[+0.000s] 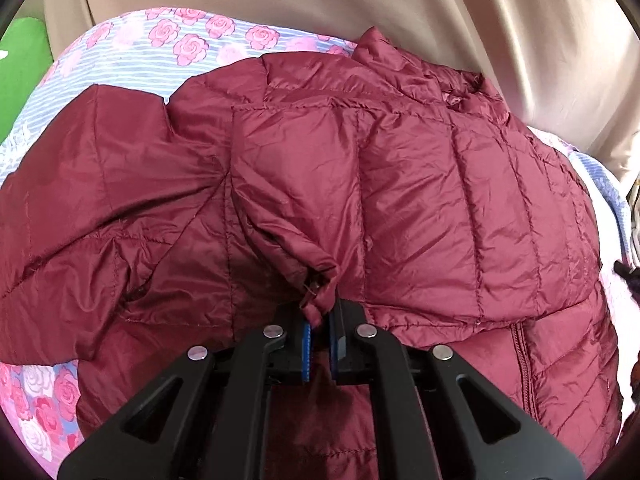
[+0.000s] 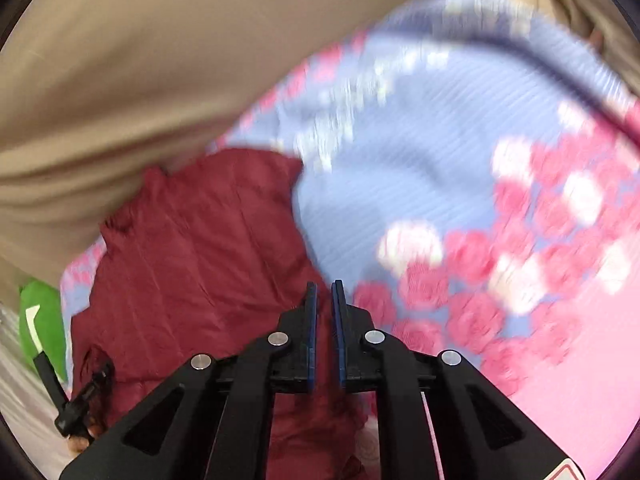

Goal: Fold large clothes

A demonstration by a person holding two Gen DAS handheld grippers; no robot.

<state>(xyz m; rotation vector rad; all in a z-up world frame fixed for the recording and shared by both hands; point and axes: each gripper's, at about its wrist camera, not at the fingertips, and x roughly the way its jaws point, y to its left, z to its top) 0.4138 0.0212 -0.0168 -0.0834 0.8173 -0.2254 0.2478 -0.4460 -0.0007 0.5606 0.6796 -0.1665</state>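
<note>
A maroon quilted puffer jacket (image 1: 420,200) lies spread over a bed, collar at the far side and zipper toward the near right. My left gripper (image 1: 320,316) is shut on the gathered cuff (image 1: 318,280) of one sleeve, which is pulled across the jacket's front. In the right wrist view the jacket (image 2: 200,240) lies to the left, blurred. My right gripper (image 2: 324,292) hovers over its right edge and the sheet, its jaws nearly together with only a thin slit between the pads and nothing in it.
A floral sheet (image 1: 180,44) with pink roses and blue stripes covers the bed (image 2: 420,160). Beige draped fabric (image 1: 360,0) hangs behind it. A green object (image 2: 44,320) sits at the far left. A black tool part and fingertips (image 2: 80,444) show at the lower left.
</note>
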